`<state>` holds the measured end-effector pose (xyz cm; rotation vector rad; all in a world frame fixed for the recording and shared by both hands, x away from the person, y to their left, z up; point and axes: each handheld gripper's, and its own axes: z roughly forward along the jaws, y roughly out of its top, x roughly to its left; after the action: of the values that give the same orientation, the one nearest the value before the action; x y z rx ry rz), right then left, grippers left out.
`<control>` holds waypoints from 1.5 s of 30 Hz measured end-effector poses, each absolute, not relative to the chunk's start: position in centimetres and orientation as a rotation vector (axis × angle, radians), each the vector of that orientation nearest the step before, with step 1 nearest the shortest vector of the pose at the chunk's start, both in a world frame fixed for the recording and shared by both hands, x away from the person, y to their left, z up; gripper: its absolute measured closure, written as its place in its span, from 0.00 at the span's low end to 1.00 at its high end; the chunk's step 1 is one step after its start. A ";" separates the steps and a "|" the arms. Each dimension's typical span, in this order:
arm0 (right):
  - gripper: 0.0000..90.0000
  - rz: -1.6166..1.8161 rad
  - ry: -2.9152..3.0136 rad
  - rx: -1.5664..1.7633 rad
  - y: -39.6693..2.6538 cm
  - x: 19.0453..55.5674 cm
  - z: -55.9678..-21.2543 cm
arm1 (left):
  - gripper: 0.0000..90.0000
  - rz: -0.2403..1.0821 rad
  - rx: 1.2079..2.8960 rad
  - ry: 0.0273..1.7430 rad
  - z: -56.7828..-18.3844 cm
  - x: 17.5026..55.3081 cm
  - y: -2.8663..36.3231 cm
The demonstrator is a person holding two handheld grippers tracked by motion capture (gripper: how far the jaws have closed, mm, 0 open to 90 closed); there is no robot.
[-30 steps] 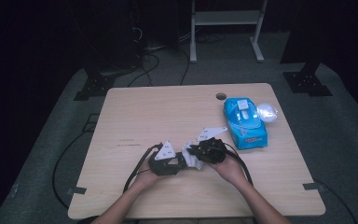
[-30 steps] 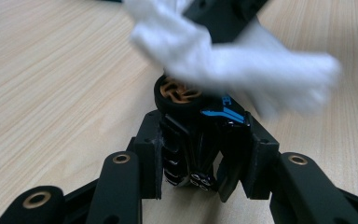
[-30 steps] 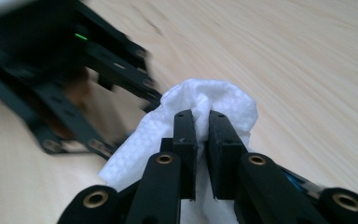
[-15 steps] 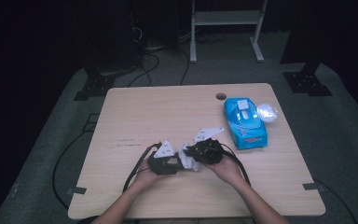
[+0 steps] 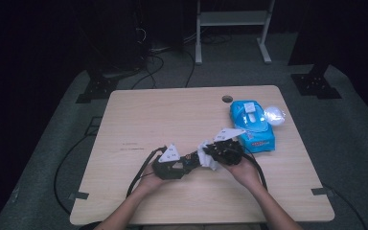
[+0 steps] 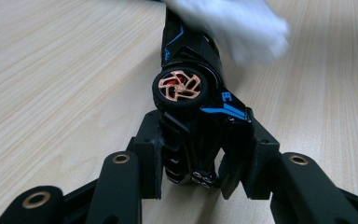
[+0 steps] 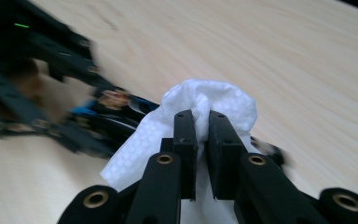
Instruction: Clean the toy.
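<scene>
A black toy car (image 6: 193, 88) with blue trim and a copper-spoked wheel lies on its side just above the table; my left gripper (image 6: 191, 158) is shut on its rear end. In the high view the toy car (image 5: 191, 157) sits between the two hands, with the left gripper (image 5: 184, 162) at its left. My right gripper (image 7: 201, 140) is shut on a crumpled white wipe (image 7: 205, 109), which rests against the far end of the car (image 7: 114, 116). From above, the wipe (image 5: 206, 155) shows just left of the right gripper (image 5: 213, 153).
A blue pack of wet wipes (image 5: 252, 123) lies at the table's right side with a clear plastic lump (image 5: 274, 115) beside it. A cable hole (image 5: 227, 99) sits near the far edge. Cables trail from both grippers toward the table's (image 5: 148, 115) front.
The right gripper with the wipe has shifted slightly along the car; the left gripper has kept its hold in the same place.
</scene>
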<state>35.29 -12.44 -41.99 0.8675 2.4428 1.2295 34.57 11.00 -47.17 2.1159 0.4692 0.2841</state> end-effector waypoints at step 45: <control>0.91 1.197 2.398 0.913 -14.2 37.5 -41.7 | 0.63 0.307 2.132 0.451 -47.3 34.7 11.0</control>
<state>37.47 -14.18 -41.68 0.9131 2.3975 1.1973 34.67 10.96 -47.32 2.1324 0.4512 0.3070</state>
